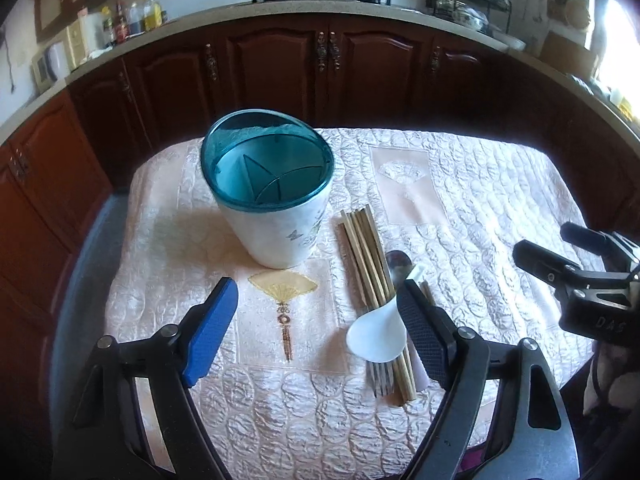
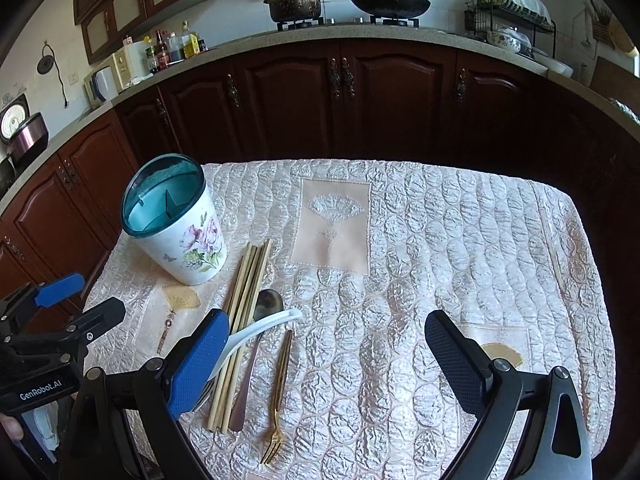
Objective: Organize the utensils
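A white flowered utensil holder point(image 1: 276, 232) point(image 2: 188, 248) with a teal divided rim stands upright on the quilted table. To its right lies a pile: bamboo chopsticks point(image 1: 366, 256) point(image 2: 250, 292), a white plastic spoon point(image 1: 376, 334) point(image 2: 260, 328), a metal spoon point(image 1: 396, 262) point(image 2: 270, 304) and a fork's tines point(image 1: 380, 380). A gold fork point(image 2: 280, 396) lies apart on the right. My left gripper point(image 1: 316, 332) point(image 2: 80, 300) is open, its right finger beside the white spoon. My right gripper point(image 2: 328, 360) point(image 1: 560, 246) is open, its left finger over the pile.
The table's pale quilted cloth point(image 2: 440, 240) spreads to the right of the pile. Dark wooden cabinets point(image 2: 344, 100) run behind the table under a counter with a pot point(image 2: 294, 2), a wok point(image 2: 390, 2), bottles and a dish rack point(image 2: 512, 20).
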The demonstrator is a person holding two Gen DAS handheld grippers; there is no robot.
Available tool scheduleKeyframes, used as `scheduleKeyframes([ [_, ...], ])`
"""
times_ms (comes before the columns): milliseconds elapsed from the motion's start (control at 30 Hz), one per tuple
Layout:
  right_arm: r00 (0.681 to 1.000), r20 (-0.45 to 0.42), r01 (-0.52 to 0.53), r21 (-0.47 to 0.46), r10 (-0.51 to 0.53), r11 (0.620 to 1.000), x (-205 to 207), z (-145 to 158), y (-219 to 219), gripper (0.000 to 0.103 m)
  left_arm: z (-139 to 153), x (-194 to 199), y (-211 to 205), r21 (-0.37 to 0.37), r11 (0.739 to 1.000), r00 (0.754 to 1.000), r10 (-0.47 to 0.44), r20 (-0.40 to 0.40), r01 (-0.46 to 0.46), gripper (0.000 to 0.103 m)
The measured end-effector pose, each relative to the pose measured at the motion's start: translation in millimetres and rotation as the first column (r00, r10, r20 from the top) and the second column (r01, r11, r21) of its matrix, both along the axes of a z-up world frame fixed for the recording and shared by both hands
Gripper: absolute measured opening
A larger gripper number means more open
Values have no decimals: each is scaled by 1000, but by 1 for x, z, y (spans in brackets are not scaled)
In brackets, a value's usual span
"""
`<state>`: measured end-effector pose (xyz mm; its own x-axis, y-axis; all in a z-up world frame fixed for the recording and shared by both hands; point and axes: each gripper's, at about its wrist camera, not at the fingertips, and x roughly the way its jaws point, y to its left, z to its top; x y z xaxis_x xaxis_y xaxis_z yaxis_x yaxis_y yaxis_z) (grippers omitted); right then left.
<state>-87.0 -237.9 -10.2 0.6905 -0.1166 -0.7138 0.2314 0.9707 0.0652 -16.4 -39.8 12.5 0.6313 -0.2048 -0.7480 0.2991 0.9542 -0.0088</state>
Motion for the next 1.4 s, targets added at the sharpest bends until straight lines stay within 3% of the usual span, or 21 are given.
scheduleKeyframes([
  [767, 1000, -19, -4, 3, 5, 1000, 0, -4, -3, 98, -7, 4, -9, -33, 998, 998, -55, -44, 53, 82],
  [933, 999, -36, 9, 25, -8, 1000, -1, -13, -11, 98, -11, 5, -18, -29, 992, 991, -123, -50, 121, 82],
  [1033, 998, -59, 13, 40, -11, 999, -1, -22, -17, 89, -16, 6, -28, -16, 982, 981, -189, -44, 189, 82],
  [1133, 996, -82, 24, 64, -18, 998, -1, -31, -24, 87, -23, 11, -41, 10, 968, 967, -250, -51, 251, 82],
  [1167, 996, -89, 26, 69, -20, 997, -1, -34, -26, 85, -26, 14, -46, 17, 962, 961, -271, -58, 273, 80],
  [1267, 994, -104, 28, 83, -20, 996, -1, -40, -32, 81, -37, 25, -62, 32, 942, 938, -330, -104, 335, 58],
  [1400, 993, -119, 27, 119, -12, 992, -1, -48, -39, 79, -58, 39, -86, 82, 913, 909, -383, -167, 400, 54],
])
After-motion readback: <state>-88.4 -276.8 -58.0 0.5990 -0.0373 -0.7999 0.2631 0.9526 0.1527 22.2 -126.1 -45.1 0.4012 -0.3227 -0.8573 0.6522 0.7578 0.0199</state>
